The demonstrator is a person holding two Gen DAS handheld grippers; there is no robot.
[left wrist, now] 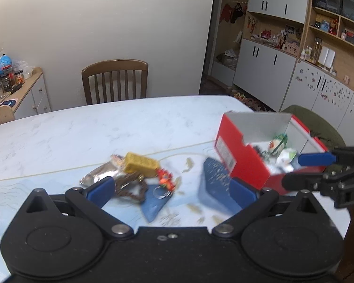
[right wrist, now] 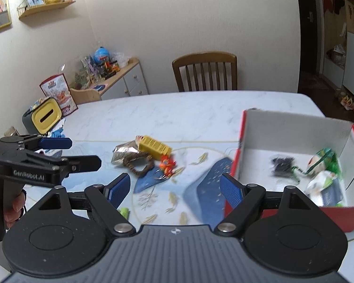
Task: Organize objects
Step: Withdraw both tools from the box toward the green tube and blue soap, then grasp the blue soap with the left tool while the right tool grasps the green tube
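Observation:
A small heap lies mid-table: a yellow box [left wrist: 141, 163] [right wrist: 154, 146], a silver foil packet [left wrist: 99, 175] [right wrist: 125, 152], a brown braided ring [left wrist: 132, 188] [right wrist: 139, 165] and an orange-red keychain figure [left wrist: 165, 179] [right wrist: 168, 165]. To the right stands a red cardboard box [left wrist: 243, 162] [right wrist: 295, 129] with white inside walls, holding green-white packets [right wrist: 323, 174] and a small black item [right wrist: 282, 164]. My left gripper [left wrist: 171, 192] [right wrist: 81, 152] is open just short of the heap, nothing between its fingers. My right gripper [right wrist: 175, 189] [left wrist: 292, 169] is open and empty beside the box.
The white marble table [left wrist: 106, 127] has a blue patterned mat [right wrist: 200, 188] under the objects. A wooden chair [left wrist: 115, 80] stands at the far side. A yellow-lidded container [right wrist: 44, 118] sits at the table's left edge, a small green item [right wrist: 124, 212] near my right gripper. Cabinets [left wrist: 271, 61] stand at right.

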